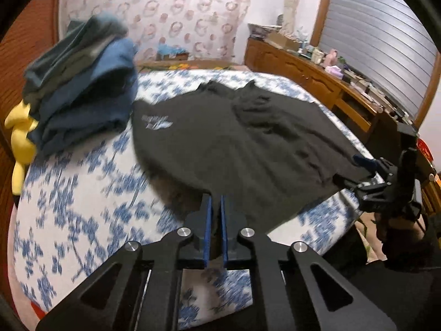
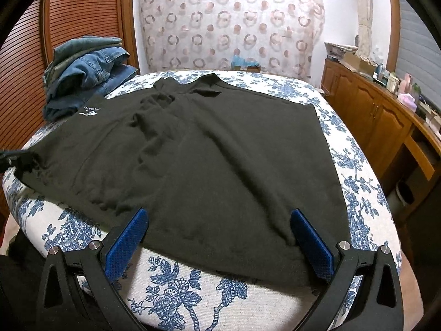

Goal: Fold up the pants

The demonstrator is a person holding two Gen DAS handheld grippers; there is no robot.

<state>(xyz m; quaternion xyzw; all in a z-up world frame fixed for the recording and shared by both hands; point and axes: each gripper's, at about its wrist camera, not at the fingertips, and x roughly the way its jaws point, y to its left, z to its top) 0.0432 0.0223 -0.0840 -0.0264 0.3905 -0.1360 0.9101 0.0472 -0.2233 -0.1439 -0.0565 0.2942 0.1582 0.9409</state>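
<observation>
Black pants with a small white logo lie spread over the bed; they also fill the middle of the right wrist view. My left gripper is shut on the near edge of the pants, the blue pads close together with dark cloth between them. My right gripper is open, its blue pads wide apart on either side of the near hem. It shows in the left wrist view at the pants' right corner. The left gripper appears as a dark shape at the pants' left corner.
The bed has a white cover with blue flowers. A pile of folded jeans sits at its far left corner, next to a yellow soft toy. A cluttered wooden sideboard runs along the right. A patterned curtain hangs behind.
</observation>
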